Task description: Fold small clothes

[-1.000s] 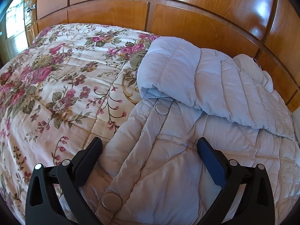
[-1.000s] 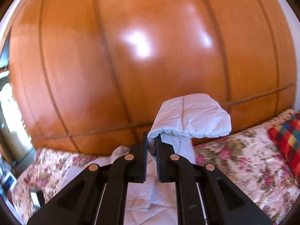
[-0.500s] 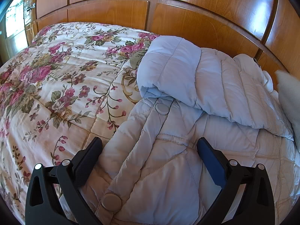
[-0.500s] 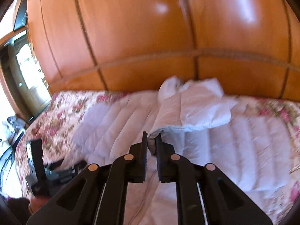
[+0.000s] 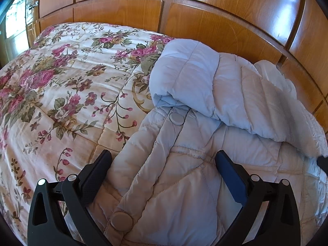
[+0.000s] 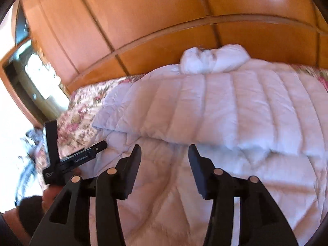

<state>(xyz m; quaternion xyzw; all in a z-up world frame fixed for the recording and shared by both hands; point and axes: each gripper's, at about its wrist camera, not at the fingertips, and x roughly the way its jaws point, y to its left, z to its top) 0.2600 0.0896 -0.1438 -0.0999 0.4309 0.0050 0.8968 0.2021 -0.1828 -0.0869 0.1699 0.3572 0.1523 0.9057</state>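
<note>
Quilted pale jacket (image 5: 184, 184) on floral bedspread (image 5: 61, 102), left gripper (image 5: 162, 164) jaws spread, right gripper (image 6: 165, 160) jaws opening, empty

Left tool (image 5: 163, 160) held wide open, tilted steeply downward, nothing pinched between its fingers (image 5: 98, 165). Right tool (image 6: 164, 153) angled down, jaws opening, nothing gripped between them.

A floral quilted bedspread (image 5: 67, 94) covers the bed, backed by glossy wooden panelling (image 5: 215, 16).
</note>
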